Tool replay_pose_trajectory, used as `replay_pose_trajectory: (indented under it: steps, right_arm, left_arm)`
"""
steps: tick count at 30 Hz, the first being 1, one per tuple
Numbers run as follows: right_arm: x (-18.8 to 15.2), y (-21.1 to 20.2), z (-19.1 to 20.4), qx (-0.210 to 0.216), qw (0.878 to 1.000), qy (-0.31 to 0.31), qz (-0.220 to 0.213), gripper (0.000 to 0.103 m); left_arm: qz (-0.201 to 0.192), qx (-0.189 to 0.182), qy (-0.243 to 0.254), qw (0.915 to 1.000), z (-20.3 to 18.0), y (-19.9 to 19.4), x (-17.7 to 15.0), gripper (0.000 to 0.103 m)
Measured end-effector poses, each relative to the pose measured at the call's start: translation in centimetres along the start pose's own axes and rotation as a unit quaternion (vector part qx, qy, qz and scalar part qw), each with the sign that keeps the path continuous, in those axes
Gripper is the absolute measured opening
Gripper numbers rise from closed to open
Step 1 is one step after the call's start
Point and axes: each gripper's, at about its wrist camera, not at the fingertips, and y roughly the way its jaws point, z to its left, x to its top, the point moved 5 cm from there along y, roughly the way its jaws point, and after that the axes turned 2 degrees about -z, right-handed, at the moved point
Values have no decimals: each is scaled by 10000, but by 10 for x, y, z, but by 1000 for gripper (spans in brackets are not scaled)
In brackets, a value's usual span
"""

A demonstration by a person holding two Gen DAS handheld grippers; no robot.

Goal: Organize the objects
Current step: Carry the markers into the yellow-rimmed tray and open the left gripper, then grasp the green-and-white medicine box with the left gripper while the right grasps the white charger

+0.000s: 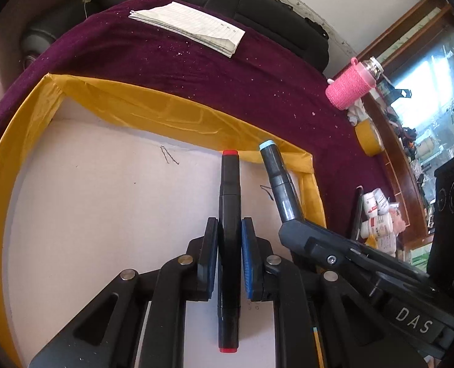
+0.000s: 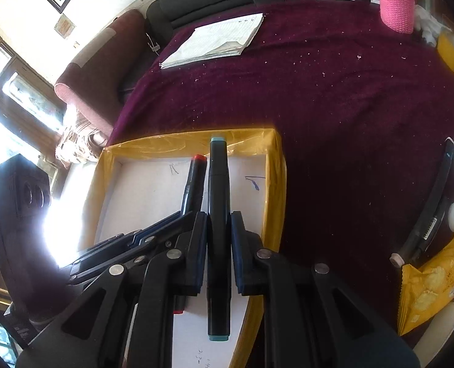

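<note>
My left gripper (image 1: pixel 230 230) is shut on a black marker with red ends (image 1: pixel 229 202), held lengthwise over the white floor of a yellow-walled box (image 1: pixel 153 116). My right gripper (image 2: pixel 218 224) is shut on a black marker with teal ends (image 2: pixel 217 190), above the same box (image 2: pixel 273 178). In the left wrist view the teal-ended marker (image 1: pixel 277 178) and the right gripper (image 1: pixel 291 225) sit just right of mine. In the right wrist view the red-ended marker (image 2: pixel 193 184) slants close on the left. Both markers hang near the box's right wall.
A maroon cloth (image 2: pixel 334 98) covers the table. A lined notepad (image 2: pixel 217 40) lies at the back. A pink knitted holder (image 2: pixel 395 0), a yellow tape roll (image 1: pixel 369 138), white bottles (image 1: pixel 377 214), a black pen (image 2: pixel 426 214) and a yellow snack bag (image 2: pixel 432 279) stand to the right. Sofa behind.
</note>
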Motion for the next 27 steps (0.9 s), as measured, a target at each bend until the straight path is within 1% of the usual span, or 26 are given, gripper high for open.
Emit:
replay_pose_trajectory:
  steps: [2,6,9,10,11,12,14,15,16,17,19,20,23,27]
  right_arm:
    - [0,4,-1,8,10000,34,31,13]
    - [2,6,-2,30,9999,97,46,13]
    - [2,0,-2,56,9999,117,-6,16]
    - [3,-4,-1,33,9999,82,-57,18]
    - [4,-8,0,-7,9999,38,-121,23]
    - [5,-13,1,-38,9998,-6,-197,29]
    - [5,-28,3,8,9994,-127,-328,33]
    - [3,-37,5,10,9989,-214,-412,34]
    - [-1,-47,5,11,9983,-303,-489,35]
    - [-3,-53,5,34,9980,-355,-529,35]
    - [-12,-68,2,106,9971,-424,-630,37]
    - [-18,-75,-1,129,9966,-430,-685,38]
    - [-33,-89,-10,169,9959,-429,-777,39]
    - [-50,-104,-21,220,9951,-389,-879,39]
  left_arm:
    - [-49,-8,-106,9999,4,-2,2,11]
    - [-35,-90,-235,9997,7,-3,2,15]
    - [-67,-134,-328,9994,9,-9,2,27]
    - [-74,-168,-375,9991,9,-12,2,33]
    - [-99,-225,-455,9987,10,-15,2,39]
    - [-157,-292,-515,9981,10,-21,2,41]
    - [-313,-324,-534,9976,8,-35,1,41]
    - [-407,-296,-528,9973,6,-43,-1,41]
    - [-538,-300,-534,9967,4,-52,-4,46]
    - [-737,-314,-574,9951,3,-63,-8,54]
    - [-1101,-255,-717,9910,4,-78,-20,57]
    - [-1162,-265,-780,9898,5,-80,-27,57]
    - [-993,-229,-963,9901,7,-71,-49,57]
    - [-778,-90,-1018,9917,3,-59,-71,57]
